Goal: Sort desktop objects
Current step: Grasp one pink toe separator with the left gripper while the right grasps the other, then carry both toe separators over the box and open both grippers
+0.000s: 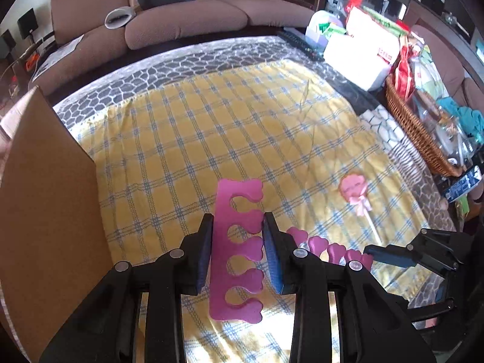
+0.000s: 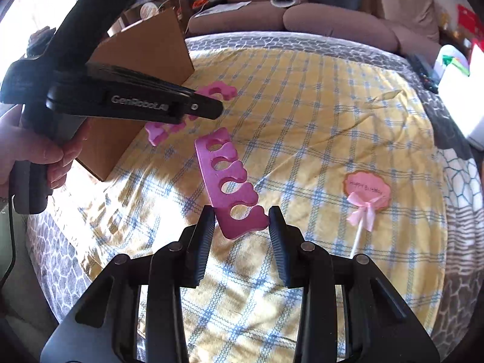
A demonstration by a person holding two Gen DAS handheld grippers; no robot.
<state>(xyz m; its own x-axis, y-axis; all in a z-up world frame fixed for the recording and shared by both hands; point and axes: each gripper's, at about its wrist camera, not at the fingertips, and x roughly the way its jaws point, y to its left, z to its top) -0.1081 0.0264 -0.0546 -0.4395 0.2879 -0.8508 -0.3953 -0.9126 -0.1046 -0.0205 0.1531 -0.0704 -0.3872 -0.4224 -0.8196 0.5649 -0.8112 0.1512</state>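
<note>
My left gripper point(image 1: 237, 227) is shut on a pink foam toe separator point(image 1: 239, 242), held above the yellow checked cloth. My right gripper point(image 2: 242, 214) is shut on the end of a second pink toe separator point(image 2: 230, 181), also lifted. In the left wrist view this second separator point(image 1: 329, 249) and the right gripper point(image 1: 390, 255) show at the lower right. In the right wrist view the left gripper point(image 2: 211, 107) holds its separator point(image 2: 217, 90) beside the cardboard box point(image 2: 145, 60). A pink "Happy Birthday" cake topper point(image 2: 366, 193) on a white stick lies on the cloth, to the right; it also shows in the left wrist view point(image 1: 355, 192).
The cardboard box point(image 1: 45, 196) stands at the left edge of the cloth. A wicker basket point(image 1: 417, 133) with packets and white boxes point(image 1: 363, 51) crowd the right side. A brown sofa point(image 1: 181, 18) runs along the far side.
</note>
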